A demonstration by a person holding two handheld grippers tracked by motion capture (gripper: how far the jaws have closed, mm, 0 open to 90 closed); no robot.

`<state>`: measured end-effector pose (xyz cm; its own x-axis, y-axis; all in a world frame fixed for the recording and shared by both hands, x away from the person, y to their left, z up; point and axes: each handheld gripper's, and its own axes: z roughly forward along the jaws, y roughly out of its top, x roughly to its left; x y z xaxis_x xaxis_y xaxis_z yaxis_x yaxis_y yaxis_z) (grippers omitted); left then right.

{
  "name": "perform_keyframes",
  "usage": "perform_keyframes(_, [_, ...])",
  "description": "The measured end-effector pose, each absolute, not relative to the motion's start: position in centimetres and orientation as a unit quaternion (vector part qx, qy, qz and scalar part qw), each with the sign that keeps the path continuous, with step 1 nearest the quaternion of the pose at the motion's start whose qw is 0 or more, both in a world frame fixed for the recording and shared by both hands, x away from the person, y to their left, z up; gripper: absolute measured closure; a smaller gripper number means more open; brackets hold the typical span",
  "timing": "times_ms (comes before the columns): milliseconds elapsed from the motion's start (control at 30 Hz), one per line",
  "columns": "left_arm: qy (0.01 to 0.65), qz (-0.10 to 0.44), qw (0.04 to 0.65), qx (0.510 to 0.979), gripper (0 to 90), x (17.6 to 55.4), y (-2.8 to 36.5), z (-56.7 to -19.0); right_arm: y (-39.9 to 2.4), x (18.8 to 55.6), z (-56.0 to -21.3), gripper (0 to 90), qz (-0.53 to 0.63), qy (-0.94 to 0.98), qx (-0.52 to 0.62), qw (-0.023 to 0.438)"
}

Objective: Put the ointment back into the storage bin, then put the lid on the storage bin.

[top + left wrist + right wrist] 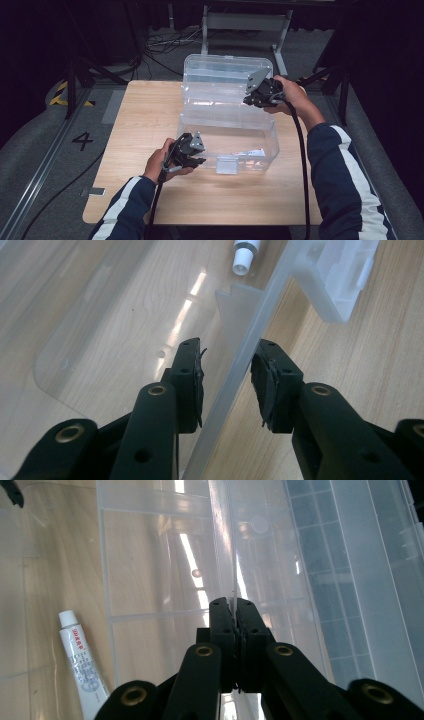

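Observation:
A clear plastic storage box (227,145) stands on the wooden table with its lid (220,75) swung up behind it. My left gripper (202,161) is at the box's front left corner. In the left gripper view its jaws (229,352) straddle the box's clear wall (235,375) with a gap on either side, so it is open. My right gripper (248,101) is up at the lid's right part. In the right gripper view it (233,602) is shut on the lid's thin clear edge (233,575). A white tube (80,655) lies on the box's floor.
The box's white front latch (345,280) hangs on the outside of the wall beside my left gripper. The table (150,100) has bare wood to the left of the box and in front of it. Cables and a metal frame (245,22) lie on the floor beyond.

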<state>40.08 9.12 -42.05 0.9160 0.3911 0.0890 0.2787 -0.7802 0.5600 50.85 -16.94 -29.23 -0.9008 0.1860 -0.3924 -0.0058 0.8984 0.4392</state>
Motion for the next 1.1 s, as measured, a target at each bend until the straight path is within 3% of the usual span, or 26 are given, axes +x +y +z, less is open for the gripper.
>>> perform_keyframes(1100, [0.185, 0.108, 0.292, 0.932, 64.2, 39.9, 9.2, -42.2, -17.1, 48.8, -29.2, 87.7, 0.22, 0.948, 0.054, 0.222])
